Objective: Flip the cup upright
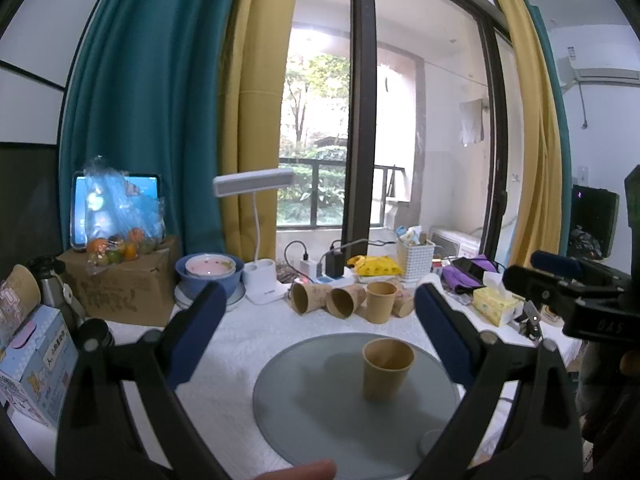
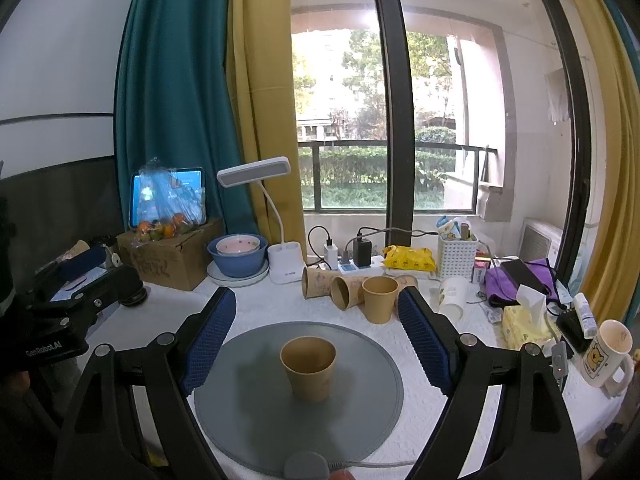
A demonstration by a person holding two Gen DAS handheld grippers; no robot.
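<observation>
We hold the left gripper [image 1: 316, 332] with its blue-padded fingers [image 1: 196, 336] spread wide and nothing between them; the right gripper [image 2: 316, 336] stands the same way, released, its ribbed blue pads [image 2: 424, 340] well apart and empty. Both hang above the near side of the table [image 2: 448, 380], which is covered in white textured cloth; in the left wrist view the right gripper's black body shows at the right edge.

The brown paper cup [image 2: 308, 368] stands upright, mouth up, on the round grey mat [image 2: 248, 400]; in the right wrist view it sits near the mat's middle, between the two fingers in the frame but beyond their tips and untouched; in the left wrist view the same cup [image 1: 386, 368] appears nearer the right finger, on the mat [image 1: 304, 392].

Behind the mat we note a row of spare paper cups: two lying on their sides [image 2: 316, 282] with mouths towards us, one upright [image 2: 380, 298]; a further cup lies behind it, mostly hidden.

Further back: a white desk lamp [image 2: 276, 216]; a blue bowl [image 2: 236, 256] holding a pink one; a cardboard box [image 2: 172, 256] with bagged oranges on top; a power strip [image 2: 356, 268]; a white basket [image 2: 456, 258]. To the right: a yellow tissue box [image 2: 524, 324]; a bear mug [image 2: 606, 354].
</observation>
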